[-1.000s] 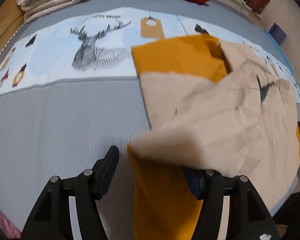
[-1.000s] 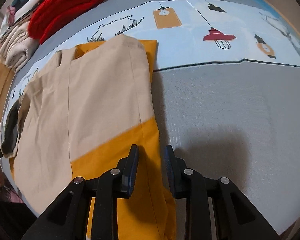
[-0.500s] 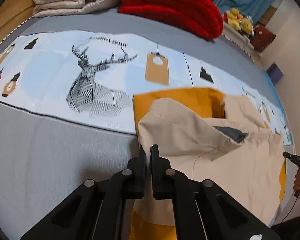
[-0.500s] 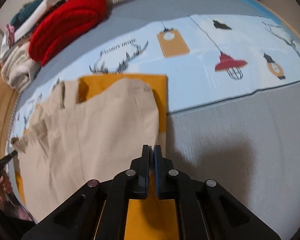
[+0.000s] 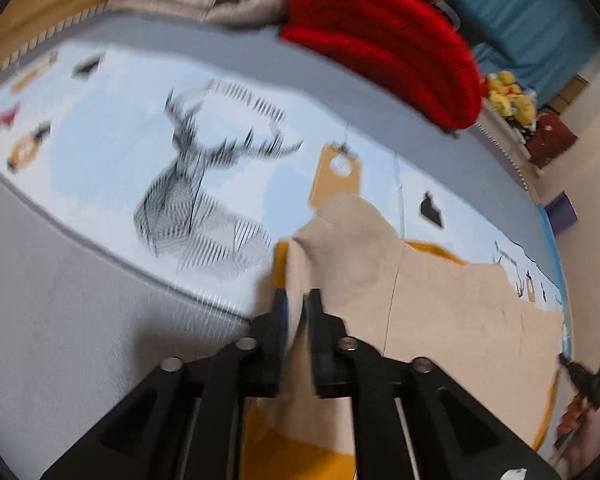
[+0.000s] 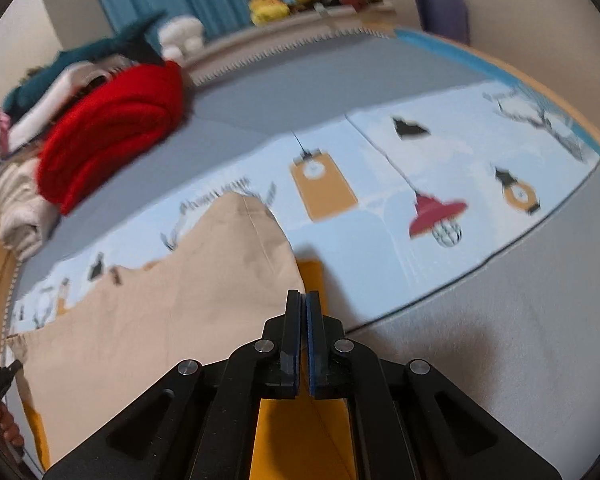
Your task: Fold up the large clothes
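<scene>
We find both tongs, left (image 5: 297,307) and right (image 6: 303,307), clamped on soft beige-and-mustard garment (image 6: 148,320), lifted in peaks above printed bed cover (image 6: 380,216).

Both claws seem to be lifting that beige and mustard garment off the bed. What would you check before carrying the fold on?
1. Left gripper pinches the garment: ok, beige cloth runs between its fingers.
2. Right gripper pinches cloth: ok, jaws together at the beige and mustard edge.
3. Both corners raised level: cannot tell, each view shows only its own side.
4. Landing area on the printed bedspread ahead free: ok.
5. Red blanket out of the way: ok, it lies far back.
6. Mustard layer smooth underneath: cannot tell, it is mostly covered.
</scene>
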`<act>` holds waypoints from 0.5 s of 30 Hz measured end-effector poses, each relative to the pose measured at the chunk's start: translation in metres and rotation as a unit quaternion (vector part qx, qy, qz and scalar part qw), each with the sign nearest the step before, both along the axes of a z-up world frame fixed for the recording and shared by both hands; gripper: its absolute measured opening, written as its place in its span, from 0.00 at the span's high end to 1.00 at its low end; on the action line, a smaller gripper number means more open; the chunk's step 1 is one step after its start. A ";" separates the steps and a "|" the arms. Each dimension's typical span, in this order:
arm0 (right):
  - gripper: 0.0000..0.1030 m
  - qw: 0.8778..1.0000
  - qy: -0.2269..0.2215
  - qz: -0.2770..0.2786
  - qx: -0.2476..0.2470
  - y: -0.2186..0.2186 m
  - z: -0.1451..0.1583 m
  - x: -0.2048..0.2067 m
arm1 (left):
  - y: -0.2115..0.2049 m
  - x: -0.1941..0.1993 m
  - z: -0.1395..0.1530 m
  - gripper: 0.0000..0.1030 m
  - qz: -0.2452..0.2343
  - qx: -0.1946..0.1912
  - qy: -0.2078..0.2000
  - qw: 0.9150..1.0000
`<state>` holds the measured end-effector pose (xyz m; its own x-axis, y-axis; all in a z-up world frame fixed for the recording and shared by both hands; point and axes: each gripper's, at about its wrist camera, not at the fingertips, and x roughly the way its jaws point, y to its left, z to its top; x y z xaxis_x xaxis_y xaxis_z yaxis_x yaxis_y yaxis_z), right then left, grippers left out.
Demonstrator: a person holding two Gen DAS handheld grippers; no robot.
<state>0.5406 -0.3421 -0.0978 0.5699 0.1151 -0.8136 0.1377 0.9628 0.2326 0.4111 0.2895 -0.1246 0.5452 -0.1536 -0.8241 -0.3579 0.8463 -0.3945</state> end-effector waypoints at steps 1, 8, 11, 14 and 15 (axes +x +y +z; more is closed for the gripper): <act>0.93 1.000 0.020 0.005 0.000 0.000 -0.009 0.002 | 0.002 -0.001 -0.006 0.70 -0.006 -0.014 0.015 1.000; 0.80 0.991 0.122 0.048 0.035 -0.012 -0.043 -0.010 | 0.000 -0.016 -0.021 0.66 -0.057 -0.051 0.062 0.995; 0.80 0.985 0.156 0.074 0.027 -0.008 -0.052 -0.021 | -0.006 -0.019 -0.023 0.90 -0.074 -0.046 0.065 0.994; 0.88 0.987 0.136 0.091 0.005 -0.004 -0.043 -0.029 | -0.011 -0.021 -0.009 0.93 -0.073 -0.021 0.041 0.996; 0.97 0.988 0.128 0.092 0.003 -0.003 -0.039 -0.030 | -0.012 -0.021 -0.004 0.94 -0.070 -0.019 0.030 0.997</act>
<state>0.5105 -0.3452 -0.1369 0.3150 0.2034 -0.9271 0.0158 0.9755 0.2194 0.3897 0.2772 -0.1290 0.4653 -0.2559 -0.8474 -0.2615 0.8748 -0.4078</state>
